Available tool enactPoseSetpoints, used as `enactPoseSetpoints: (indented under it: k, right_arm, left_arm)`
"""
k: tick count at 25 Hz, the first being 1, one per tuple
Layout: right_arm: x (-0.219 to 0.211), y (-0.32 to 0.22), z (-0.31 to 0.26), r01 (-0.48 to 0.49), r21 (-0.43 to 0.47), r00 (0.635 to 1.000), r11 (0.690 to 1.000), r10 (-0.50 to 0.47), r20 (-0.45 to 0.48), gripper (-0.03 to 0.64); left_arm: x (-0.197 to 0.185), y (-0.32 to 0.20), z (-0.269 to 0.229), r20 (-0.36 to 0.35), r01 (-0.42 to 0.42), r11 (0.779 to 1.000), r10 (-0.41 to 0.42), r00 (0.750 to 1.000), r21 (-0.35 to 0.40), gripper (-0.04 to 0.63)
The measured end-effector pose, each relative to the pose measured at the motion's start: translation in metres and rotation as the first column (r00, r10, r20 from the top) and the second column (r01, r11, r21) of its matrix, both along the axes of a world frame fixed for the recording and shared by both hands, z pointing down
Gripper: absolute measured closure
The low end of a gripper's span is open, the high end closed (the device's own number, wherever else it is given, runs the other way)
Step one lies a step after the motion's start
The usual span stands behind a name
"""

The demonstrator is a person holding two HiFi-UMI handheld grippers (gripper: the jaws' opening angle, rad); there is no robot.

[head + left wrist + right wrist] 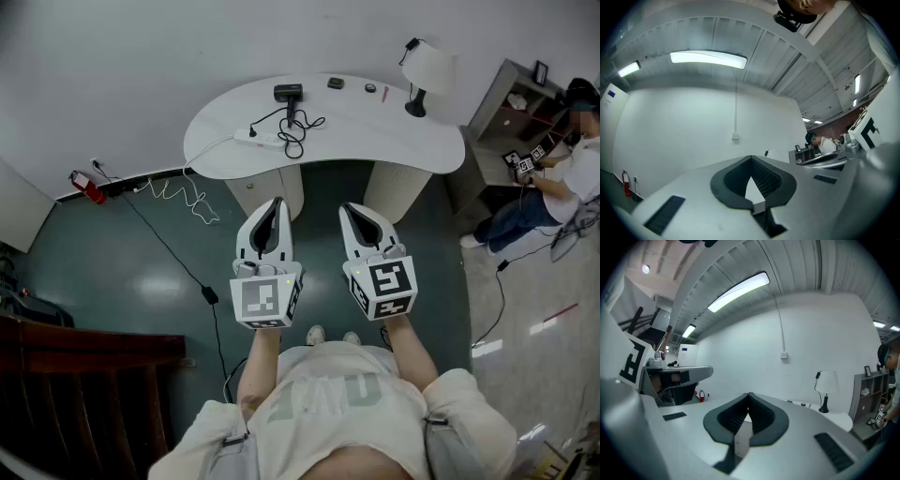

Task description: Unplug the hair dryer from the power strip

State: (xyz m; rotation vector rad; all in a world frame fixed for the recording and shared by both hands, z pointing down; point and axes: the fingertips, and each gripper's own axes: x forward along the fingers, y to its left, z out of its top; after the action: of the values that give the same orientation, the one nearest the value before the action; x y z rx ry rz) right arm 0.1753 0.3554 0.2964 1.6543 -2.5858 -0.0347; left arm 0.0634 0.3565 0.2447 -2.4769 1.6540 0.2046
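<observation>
On the worktop (375,136), the detail is too small to tell whether the hair dryer (289,94) is plugged into the power strip (260,138). Small items (336,82) at the worktop's far edge cannot be identified. Right of the worktop, a seated person (562,187) is cut off by the view's edge.

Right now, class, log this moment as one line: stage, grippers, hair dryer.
stage: standing back from table | left gripper: shut, empty | right gripper: shut, empty | hair dryer: on table, cord by power strip
</observation>
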Motion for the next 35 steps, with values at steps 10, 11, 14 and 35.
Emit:
enactPoseSetpoints:
  k: [10,11,14,35]
  right_arm:
    - [-0.031,-0.019,0.002,0.007,0.002,1.0,1.0,-0.007,-0.007,0.597]
    - [-0.035,-0.021,0.003,0.008,-0.001,1.0,1.0,-0.008,-0.006,0.597]
    - [-0.044,-0.026,0.005,0.005,-0.005,1.0,1.0,-0.005,0.002,0.597]
    - [-0.035,-0.211,0.028,0.065,-0.034,0.998,0.997,-0.064,0.02,0.595]
  left_arm:
    - [-0.032,-0.018,-0.003,-0.002,-0.005,1.0,0.005,1.0,0.017,0.583]
    - [-0.038,-0.021,-0.004,-0.004,-0.005,1.0,0.006,1.0,0.019,0.583]
    - [-0.053,-0.033,-0.004,-0.022,-0.007,1.0,0.007,1.0,0.022,0.583]
    - [-0.079,-0.209,0.021,-0.051,0.083,0.996,-0.081,0.995,0.035,0.583]
